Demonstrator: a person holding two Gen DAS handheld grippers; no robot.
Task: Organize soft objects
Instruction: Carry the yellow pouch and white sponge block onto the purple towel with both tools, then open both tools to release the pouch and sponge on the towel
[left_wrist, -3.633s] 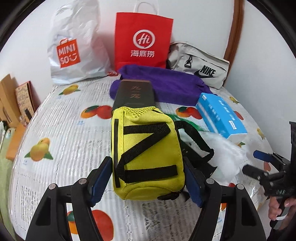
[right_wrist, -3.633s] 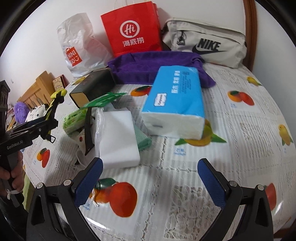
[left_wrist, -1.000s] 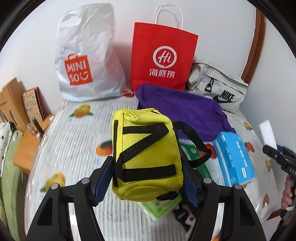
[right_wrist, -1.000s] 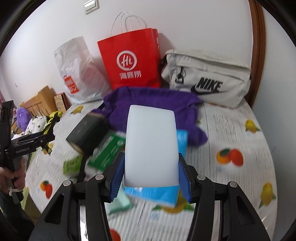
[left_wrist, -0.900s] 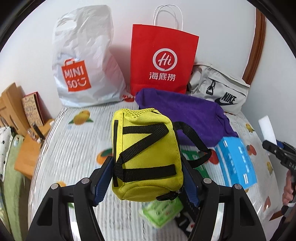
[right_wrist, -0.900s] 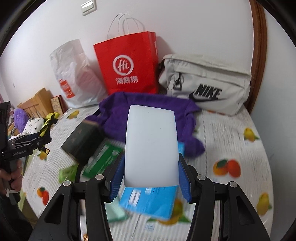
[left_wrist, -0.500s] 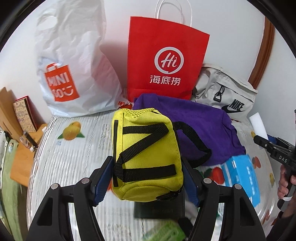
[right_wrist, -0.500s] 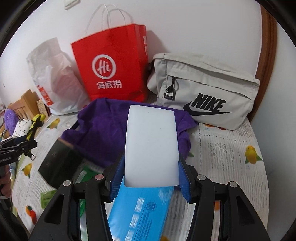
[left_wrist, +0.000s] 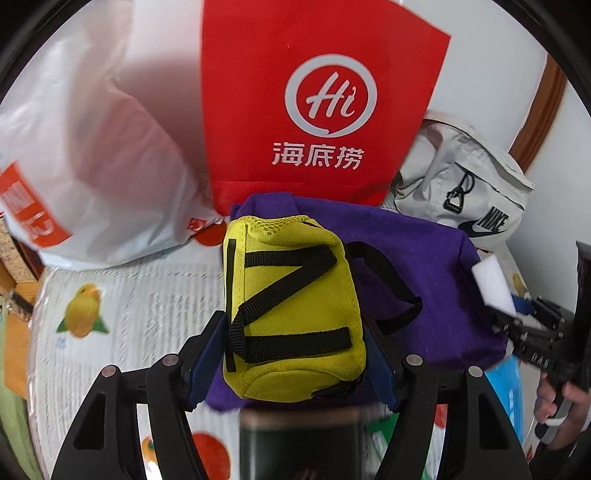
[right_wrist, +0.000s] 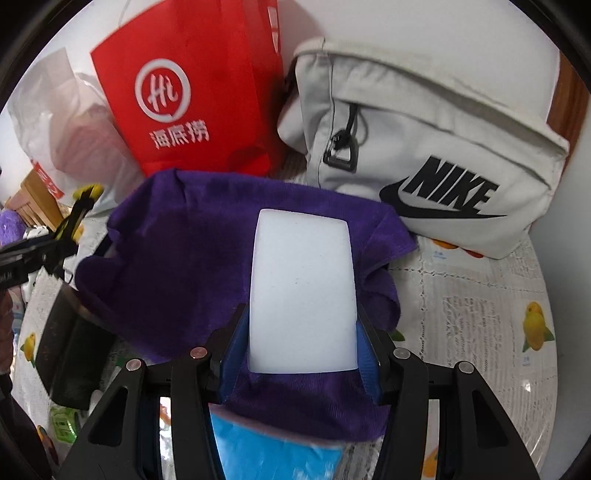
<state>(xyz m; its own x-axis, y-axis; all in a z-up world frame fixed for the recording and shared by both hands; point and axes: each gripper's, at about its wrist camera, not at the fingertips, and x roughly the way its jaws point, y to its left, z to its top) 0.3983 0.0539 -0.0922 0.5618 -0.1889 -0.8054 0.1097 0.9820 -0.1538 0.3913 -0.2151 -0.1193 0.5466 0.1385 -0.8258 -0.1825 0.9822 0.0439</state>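
My left gripper (left_wrist: 291, 347) is shut on a yellow pouch (left_wrist: 291, 306) with black straps and holds it above the purple towel (left_wrist: 424, 266). My right gripper (right_wrist: 301, 339) is shut on a white sponge block (right_wrist: 301, 291) and holds it over the same purple towel (right_wrist: 177, 269). The right gripper with the sponge block (left_wrist: 493, 286) also shows at the right edge of the left wrist view. The left gripper (right_wrist: 55, 236) shows at the left edge of the right wrist view.
A red paper bag (left_wrist: 317, 103), a white Miniso plastic bag (left_wrist: 85, 155) and a grey Nike bag (right_wrist: 436, 155) stand against the back wall. A blue tissue pack (right_wrist: 273, 454) and a dark box (right_wrist: 77, 350) lie on the fruit-print tablecloth (right_wrist: 480, 332).
Both grippers have moved forward toward the back wall with their loads. The bags look larger and the purple towel now lies directly under both.
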